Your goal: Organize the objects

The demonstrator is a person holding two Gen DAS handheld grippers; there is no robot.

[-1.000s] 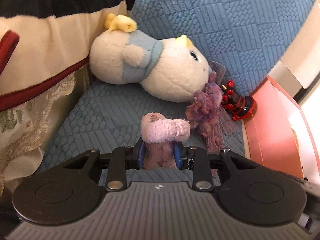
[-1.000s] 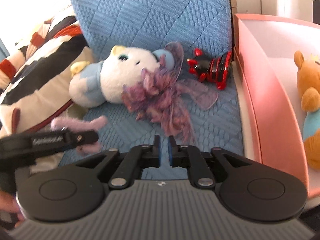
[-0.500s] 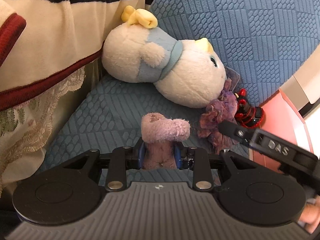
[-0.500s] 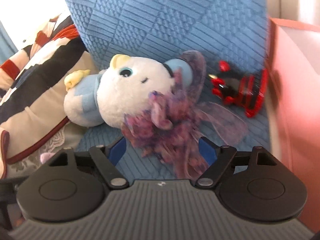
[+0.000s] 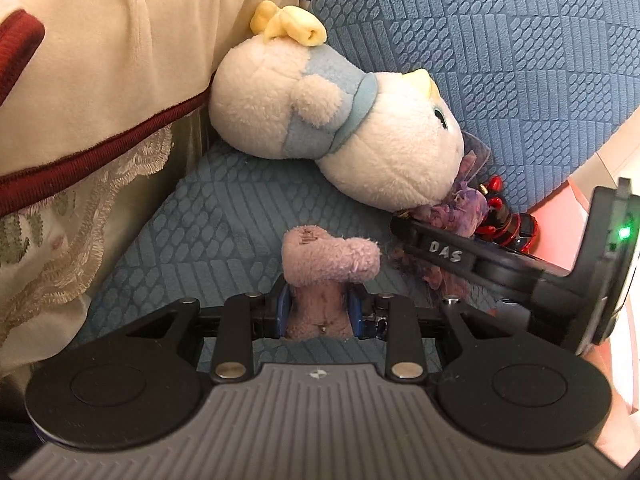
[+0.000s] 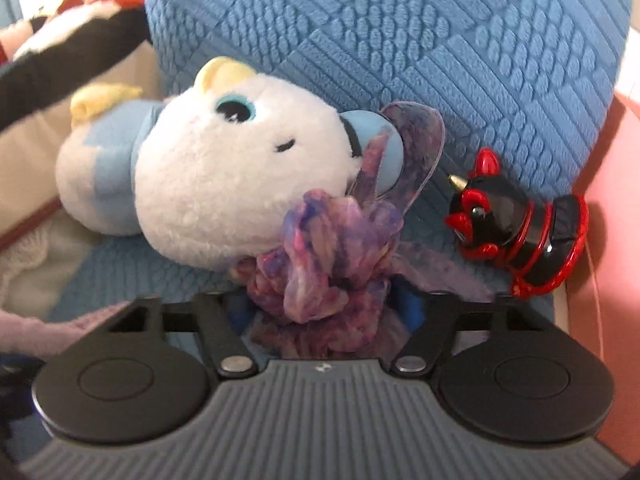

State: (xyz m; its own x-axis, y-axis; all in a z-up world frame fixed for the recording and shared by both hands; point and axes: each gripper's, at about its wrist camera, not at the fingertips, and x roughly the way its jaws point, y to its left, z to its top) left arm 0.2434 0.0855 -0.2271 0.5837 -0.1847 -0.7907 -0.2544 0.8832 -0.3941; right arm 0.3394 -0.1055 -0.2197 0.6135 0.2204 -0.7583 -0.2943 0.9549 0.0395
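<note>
Fluffy plush toy (image 6: pixel 208 176), glossy figurine (image 6: pixel 516 224)

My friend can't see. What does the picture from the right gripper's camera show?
The right gripper has its jaws around a fluffy purple toy lying on a blue sofa seat; they have just been closing. A white plush animal lies touching the toy, with a red-and-black figurine on its side to the right.

White plush toy (image 6: pixel 224 184) with pale blue vest, yellow ear and tail; mottled purple-pink scrunchie (image 6: pixel 320 264); black and red figurine (image 6: pixel 516 232); blue cushion (image 6: pixel 440 60) embossed in patchwork squares; dusty pink plush piece (image 5: pixel 324 260); cream, black and maroon striped pillow (image 5: pixel 100 80)
</note>
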